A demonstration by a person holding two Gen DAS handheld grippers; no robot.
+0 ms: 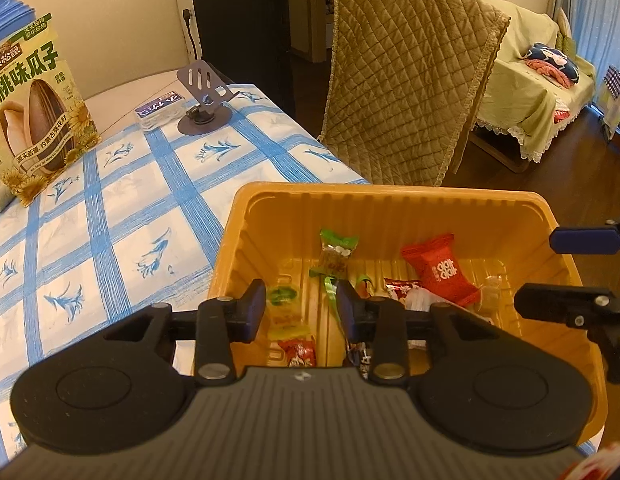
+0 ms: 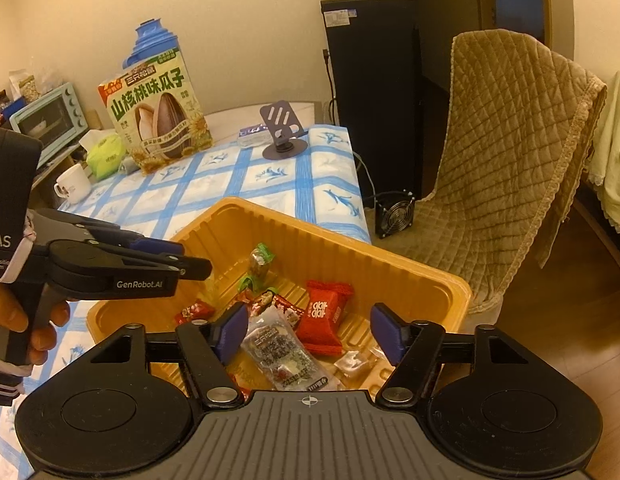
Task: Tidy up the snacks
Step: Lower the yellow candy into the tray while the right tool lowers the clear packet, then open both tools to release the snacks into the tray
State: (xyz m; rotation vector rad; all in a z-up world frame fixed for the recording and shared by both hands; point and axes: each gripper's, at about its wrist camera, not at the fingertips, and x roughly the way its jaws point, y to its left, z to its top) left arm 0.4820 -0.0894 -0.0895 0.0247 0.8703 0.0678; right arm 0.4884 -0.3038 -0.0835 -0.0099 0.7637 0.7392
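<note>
Both tools parked over the orange ribbed plastic tray (image 2: 422,276) at the near edge of the blue-checked tablecloth (image 1: 110,208), nothing in either grip. Left gripper (image 1: 302,308) spread partway, jaws empty, hanging above the tray's left half with a yellow-green clear-wrapped candy (image 1: 284,312) straight ahead between the fingertips and a small red wrapper (image 1: 298,352) just below it. Right gripper (image 2: 308,334) splayed wide, also empty, hovering over the other side with a long silver snack packet (image 2: 286,356) directly under the gap and a puffy red square pouch (image 2: 324,316) just ahead and right of it. Green-ended twist candy (image 1: 336,256) leaning on the far wall, beyond both tools. Looks like the sorting stage: snacks already heaped in the tray, next pick not yet started. Best guess for the next move: drop the right one straight down and pinch the silver packet across its narrow width; crinkly film, likely to slide, so a firm close needed. Big sunflower-seed bag (image 2: 158,116) standing far ahead-left, untouched.
</note>
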